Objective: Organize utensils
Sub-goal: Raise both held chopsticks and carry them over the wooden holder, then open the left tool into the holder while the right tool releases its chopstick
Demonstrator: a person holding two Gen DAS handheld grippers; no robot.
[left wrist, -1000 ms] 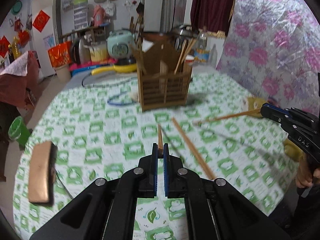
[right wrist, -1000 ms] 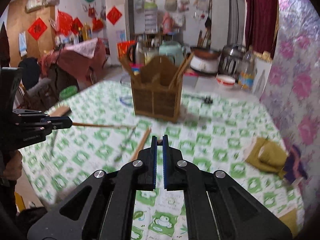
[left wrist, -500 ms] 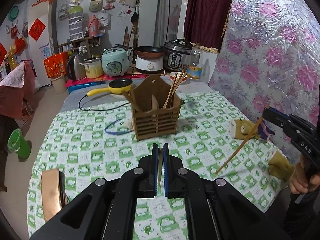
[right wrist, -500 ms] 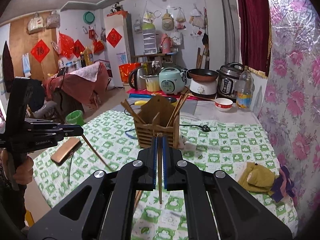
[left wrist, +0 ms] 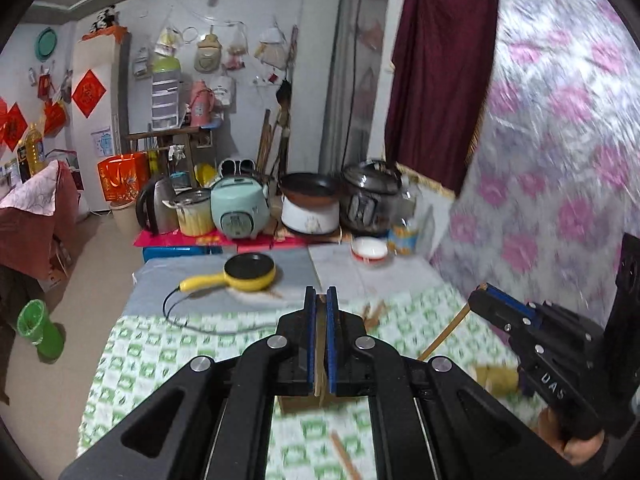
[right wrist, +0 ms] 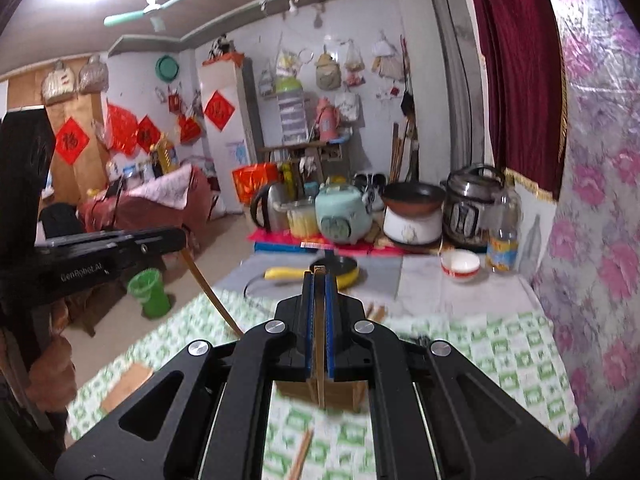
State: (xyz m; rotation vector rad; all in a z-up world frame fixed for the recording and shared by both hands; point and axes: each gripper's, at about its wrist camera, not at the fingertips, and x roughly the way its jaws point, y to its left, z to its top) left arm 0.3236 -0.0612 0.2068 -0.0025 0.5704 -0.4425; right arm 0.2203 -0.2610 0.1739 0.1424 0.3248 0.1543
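Both tongs are holding a chopstick each, up over the wooden holder.

Left tongs (left wrist: 320,300) are pinching a chopstick (left wrist: 320,364) tight between the blue pads, with the stick hanging down through the gap. Under them the wooden utensil holder (left wrist: 304,404) is peeking out, sitting around the middle of the green-checked bench (left wrist: 144,360), though it's blurry. Another loose chopstick (right wrist: 302,454) is lying near the front edge. Right tongs (right wrist: 320,278) are clamping their own chopstick (right wrist: 319,360), its tip pointing down at the holder. A yellow pan (left wrist: 248,276) and a white bowl (right wrist: 460,266) are sitting toward the far edge, the bowl nearer the right corner.
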